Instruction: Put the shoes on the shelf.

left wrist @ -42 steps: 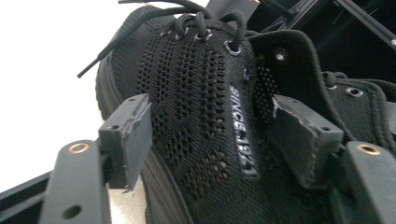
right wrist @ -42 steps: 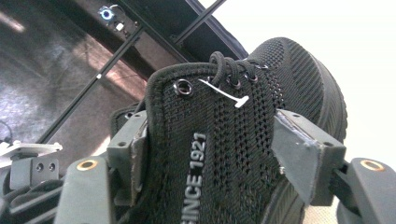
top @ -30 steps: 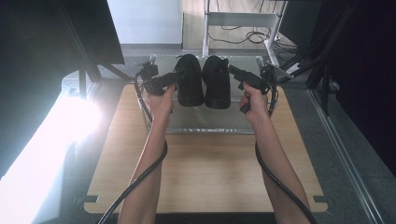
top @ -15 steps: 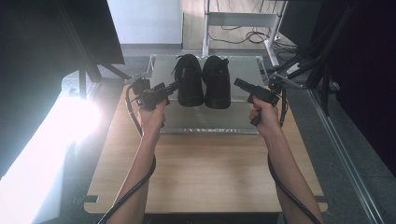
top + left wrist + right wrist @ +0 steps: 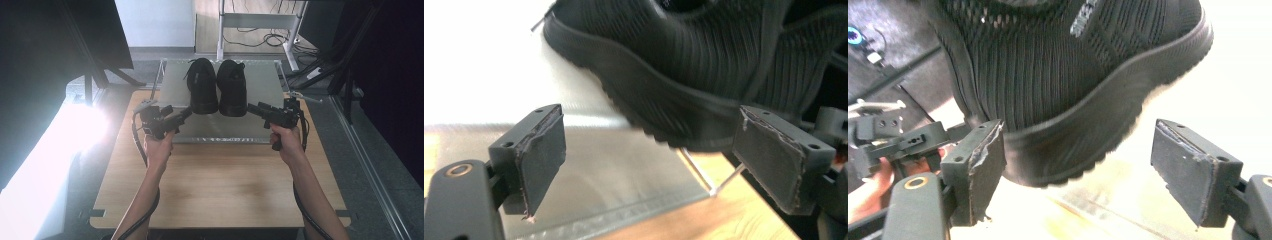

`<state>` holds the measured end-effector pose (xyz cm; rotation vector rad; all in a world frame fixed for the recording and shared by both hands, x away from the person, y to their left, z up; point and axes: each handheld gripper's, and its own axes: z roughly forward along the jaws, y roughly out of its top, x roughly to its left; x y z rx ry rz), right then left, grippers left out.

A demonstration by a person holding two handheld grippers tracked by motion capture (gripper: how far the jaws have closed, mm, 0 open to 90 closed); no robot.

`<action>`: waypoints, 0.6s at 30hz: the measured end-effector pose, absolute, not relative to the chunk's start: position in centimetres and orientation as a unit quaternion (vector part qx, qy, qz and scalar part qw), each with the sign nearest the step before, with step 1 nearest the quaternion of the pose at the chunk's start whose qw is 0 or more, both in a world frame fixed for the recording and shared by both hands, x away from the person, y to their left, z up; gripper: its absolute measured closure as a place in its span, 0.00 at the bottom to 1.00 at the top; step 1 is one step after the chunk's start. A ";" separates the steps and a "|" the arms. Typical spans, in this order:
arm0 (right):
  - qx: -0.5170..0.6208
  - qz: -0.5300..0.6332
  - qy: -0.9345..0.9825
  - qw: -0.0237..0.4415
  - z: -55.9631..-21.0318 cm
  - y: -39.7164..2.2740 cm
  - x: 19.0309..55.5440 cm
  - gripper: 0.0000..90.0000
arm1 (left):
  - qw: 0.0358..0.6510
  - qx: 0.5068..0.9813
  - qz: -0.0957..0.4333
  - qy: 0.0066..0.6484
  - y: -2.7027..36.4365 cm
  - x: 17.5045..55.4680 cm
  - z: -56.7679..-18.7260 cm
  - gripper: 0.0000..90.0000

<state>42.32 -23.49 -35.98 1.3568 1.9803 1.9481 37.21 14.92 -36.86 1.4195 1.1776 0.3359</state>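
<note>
Two black knit shoes stand side by side on a metal tray (image 5: 220, 131), the left shoe (image 5: 202, 90) next to the right shoe (image 5: 232, 91), heels toward me. My left gripper (image 5: 186, 113) points at the left shoe's heel (image 5: 684, 65) from the near left. Its jaws are open and have just been opening, with nothing between the pads (image 5: 544, 160). My right gripper (image 5: 251, 107) points at the right shoe's heel (image 5: 1048, 75) from the near right. It is also open and has just been opening, its pads (image 5: 1188, 170) clear of the sole.
The tray lies at the far end of a wooden table (image 5: 220, 185). Dark stands and a metal frame (image 5: 260, 20) with cables are behind it. Strong glare comes from the left (image 5: 75, 130). The left hand and its gripper (image 5: 893, 135) appear in the right gripper view.
Both hands have drawn back from the shoes' sides toward the tray's near edge, spreading apart and sinking a little. The shoes have stayed where they were.
</note>
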 end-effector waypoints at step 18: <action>0.421 0.547 0.713 0.118 -39.1 -22.8 38.7 0.15 | 0.521 0.687 0.179 0.474 12.5 35.4 -40.5 0.09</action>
